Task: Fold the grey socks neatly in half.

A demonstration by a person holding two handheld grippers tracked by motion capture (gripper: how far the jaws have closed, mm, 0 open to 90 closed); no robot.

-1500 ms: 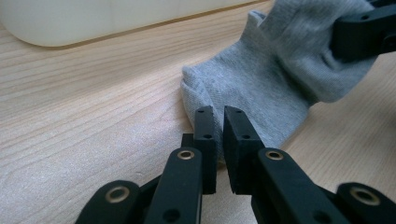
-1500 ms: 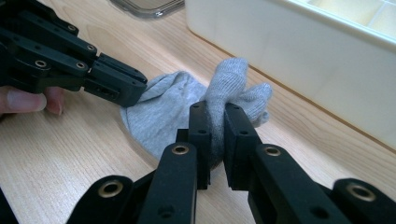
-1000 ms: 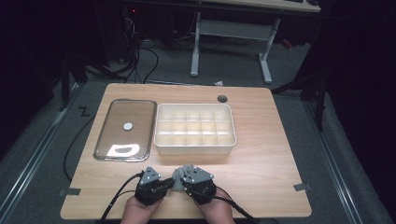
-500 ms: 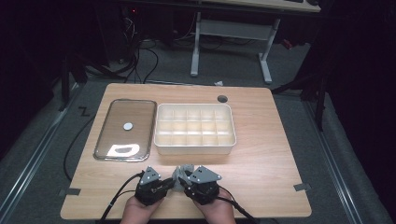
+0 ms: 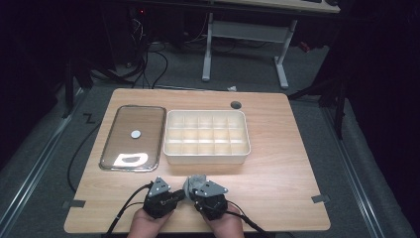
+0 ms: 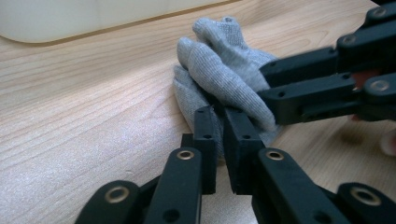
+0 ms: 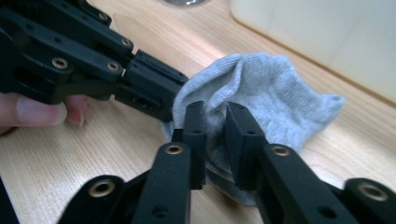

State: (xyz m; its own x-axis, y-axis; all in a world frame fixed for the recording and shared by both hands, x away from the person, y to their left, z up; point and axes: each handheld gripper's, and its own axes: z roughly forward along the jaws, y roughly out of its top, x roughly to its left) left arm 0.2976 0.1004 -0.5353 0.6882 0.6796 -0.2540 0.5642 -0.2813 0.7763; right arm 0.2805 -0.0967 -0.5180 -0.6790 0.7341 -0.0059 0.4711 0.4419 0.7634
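A crumpled grey cloth lies near the table's front edge, between my two grippers. In the left gripper view my left gripper is shut on a fold of the cloth; its jaws have just been closing on it. From the right of that view the right gripper bites the same cloth. In the right gripper view my right gripper pinches the cloth, its jaws having just closed on it, and the left gripper grips the cloth's left side. In the high view the left gripper and right gripper meet tip to tip.
A white tray divided into several compartments stands just beyond the cloth. To its left lies a shiny flat metal tray with a small white disc on it. A round hole sits near the table's far edge.
Both hands stay at the front edge. The right gripper has shifted slightly, down towards the table; the left has kept still.
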